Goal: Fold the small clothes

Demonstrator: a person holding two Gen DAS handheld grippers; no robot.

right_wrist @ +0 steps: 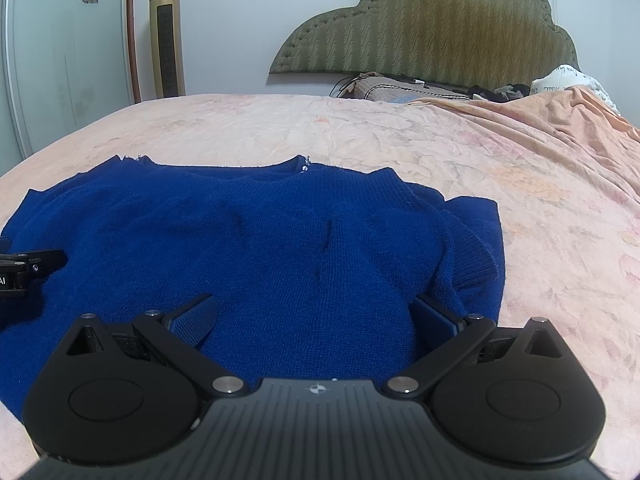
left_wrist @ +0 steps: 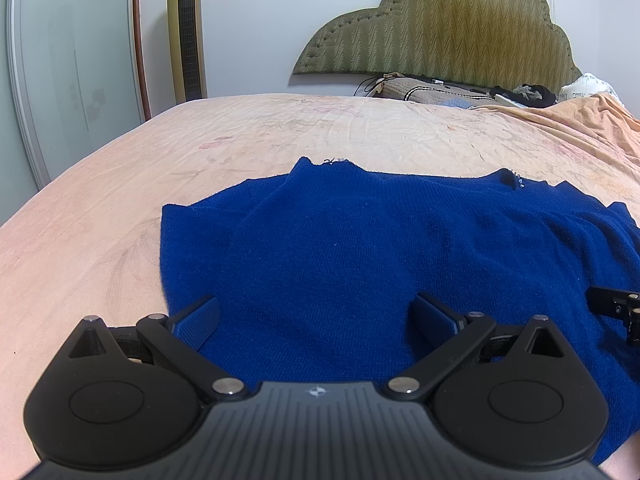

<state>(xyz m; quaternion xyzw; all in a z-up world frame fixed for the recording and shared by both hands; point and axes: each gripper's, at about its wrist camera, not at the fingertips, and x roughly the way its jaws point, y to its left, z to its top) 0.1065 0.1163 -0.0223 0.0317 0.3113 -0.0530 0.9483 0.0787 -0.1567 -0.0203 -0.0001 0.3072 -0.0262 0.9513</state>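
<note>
A blue knit sweater lies flat on the bed, collar at the far side, both sleeves folded in over its body. It also shows in the right wrist view. My left gripper is open, its fingers spread just above the sweater's near left part, holding nothing. My right gripper is open and empty over the sweater's near right part. The right gripper's edge shows at the far right of the left wrist view; the left gripper's edge shows at the left of the right wrist view.
The bed has a peach floral sheet. A padded olive headboard, a pillow and dark clutter are at the back right. A gold tower fan and a wardrobe door stand at the left.
</note>
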